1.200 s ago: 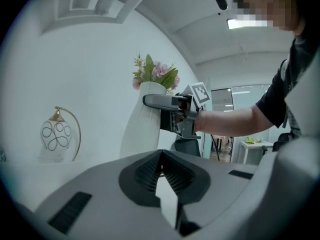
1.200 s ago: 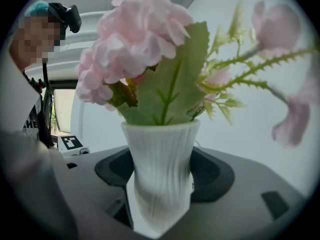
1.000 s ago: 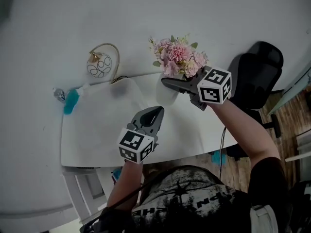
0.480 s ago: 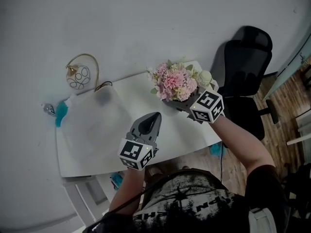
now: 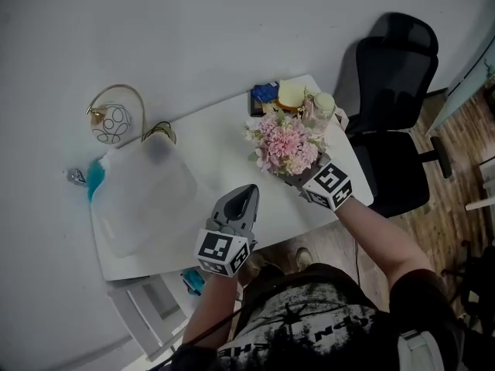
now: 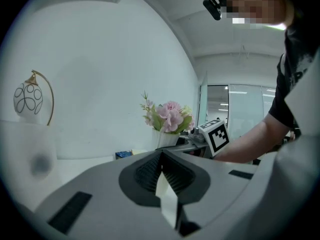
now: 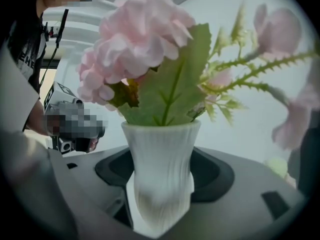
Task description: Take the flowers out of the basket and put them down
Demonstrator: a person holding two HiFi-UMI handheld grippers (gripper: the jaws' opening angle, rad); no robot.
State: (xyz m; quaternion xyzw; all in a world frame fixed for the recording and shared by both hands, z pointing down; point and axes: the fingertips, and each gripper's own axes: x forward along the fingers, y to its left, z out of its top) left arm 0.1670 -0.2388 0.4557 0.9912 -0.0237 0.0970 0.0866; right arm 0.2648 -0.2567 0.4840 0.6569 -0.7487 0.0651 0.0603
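A white ribbed vase (image 7: 162,159) of pink flowers (image 5: 285,141) with green leaves is held upright by my right gripper (image 5: 292,176), which is shut on the vase's lower body. The bunch hangs over the right half of the white table (image 5: 224,141), apart from the frosted translucent basket (image 5: 147,188) at the left. In the right gripper view the flowers (image 7: 140,49) fill the frame above the jaws. My left gripper (image 5: 247,193) hovers over the table's near edge, jaws shut and holding nothing. From the left gripper (image 6: 162,171) view I see the flowers (image 6: 169,116) ahead.
A round wire ornament on a gold hoop (image 5: 112,122) and a blue object (image 5: 94,180) sit at the table's far left. A blue box (image 5: 264,93), a yellow item (image 5: 291,93) and a pale round thing (image 5: 323,103) crowd the far right corner. A black chair (image 5: 394,91) stands right of the table.
My right gripper has carried the vase of flowers from beside the basket rightward and nearer to me. The left gripper has barely moved. The head view has shifted.
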